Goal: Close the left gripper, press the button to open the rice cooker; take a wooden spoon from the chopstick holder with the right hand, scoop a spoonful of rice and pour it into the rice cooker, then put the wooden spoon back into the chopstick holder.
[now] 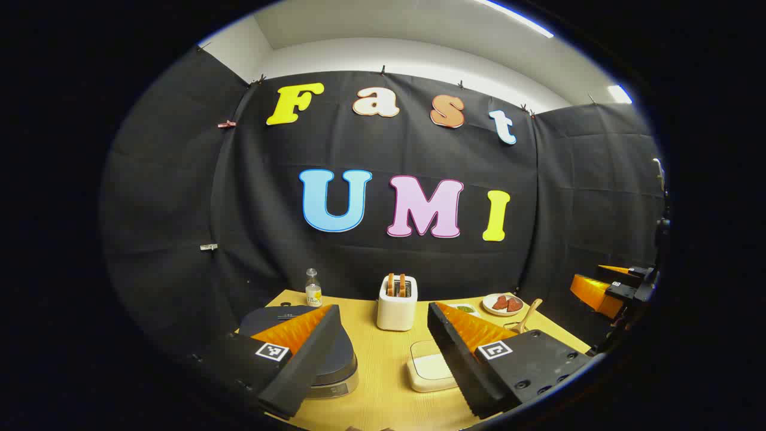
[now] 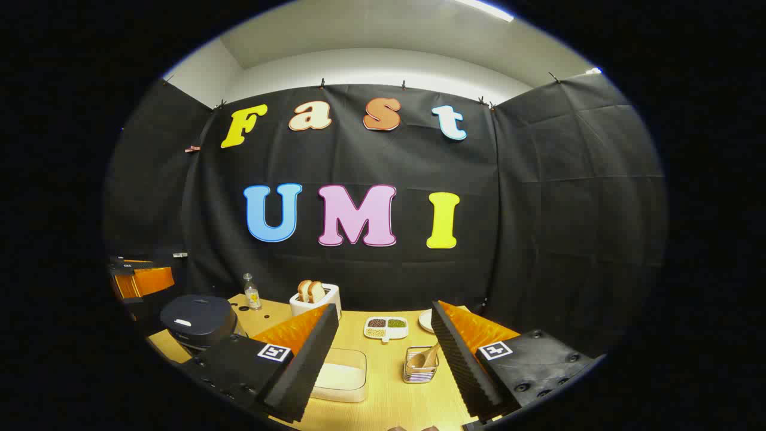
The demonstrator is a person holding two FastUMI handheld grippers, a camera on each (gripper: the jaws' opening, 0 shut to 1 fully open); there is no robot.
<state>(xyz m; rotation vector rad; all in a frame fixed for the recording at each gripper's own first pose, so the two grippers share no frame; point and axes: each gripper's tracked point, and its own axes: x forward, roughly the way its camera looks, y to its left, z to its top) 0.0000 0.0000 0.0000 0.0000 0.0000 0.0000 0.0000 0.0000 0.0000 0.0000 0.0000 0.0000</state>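
Nearest us, our left gripper (image 1: pixel 383 350) hangs with its jaws spread wide and nothing between them, above the near part of the table (image 1: pixel 383 383); we judge it must clench before it can prod the button. Under its left finger sits the rice cooker (image 1: pixel 332 365), dark, round and lid down. Our right gripper (image 2: pixel 380 359) is likewise released and empty, held back from the chopstick holder (image 2: pixel 420 366), a wire basket where the wooden spoon (image 2: pixel 426 357) leans, handle up for an easy pinch. Beside it sits the rice box (image 2: pixel 342 376), shallow and pale. Farther off stands a toaster (image 1: pixel 397 304).
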